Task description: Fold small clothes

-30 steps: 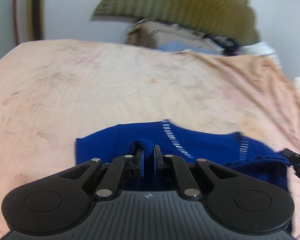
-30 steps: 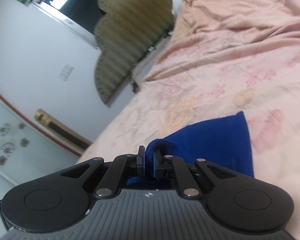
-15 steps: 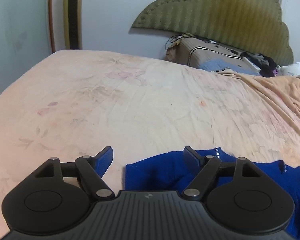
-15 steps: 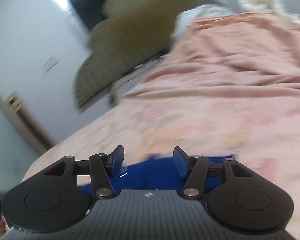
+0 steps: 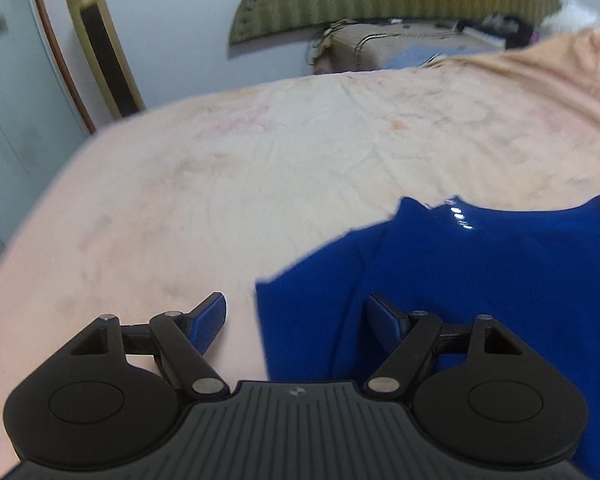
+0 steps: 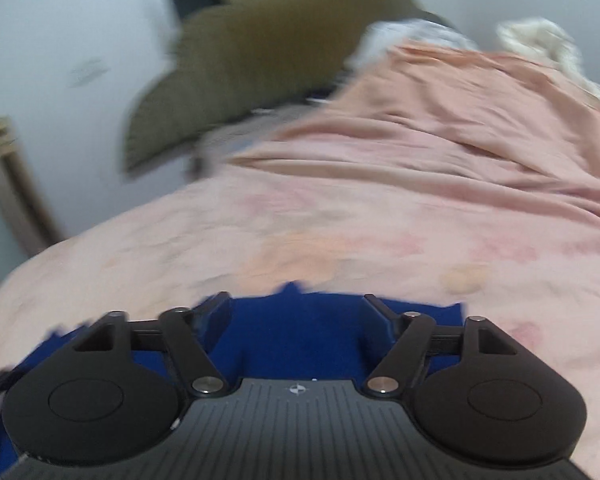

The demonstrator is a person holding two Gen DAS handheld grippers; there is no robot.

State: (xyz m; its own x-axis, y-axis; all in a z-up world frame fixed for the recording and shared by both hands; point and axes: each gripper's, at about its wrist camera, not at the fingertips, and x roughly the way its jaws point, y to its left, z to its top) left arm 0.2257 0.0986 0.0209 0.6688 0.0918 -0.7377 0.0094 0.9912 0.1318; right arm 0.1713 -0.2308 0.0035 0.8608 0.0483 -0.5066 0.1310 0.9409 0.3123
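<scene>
- Left tongs: spread wide, gripping nothing, above garment's left edge.
- Right tongs: spread wide, empty, over the garment.
- Blue garment: flat on the bed, near edge.

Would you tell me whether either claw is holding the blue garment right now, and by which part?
Nothing is held. The left claw and right claw are both open above the blue garment, which lies on the bed.

Blk gripper, blue pads, silver screws.
</scene>
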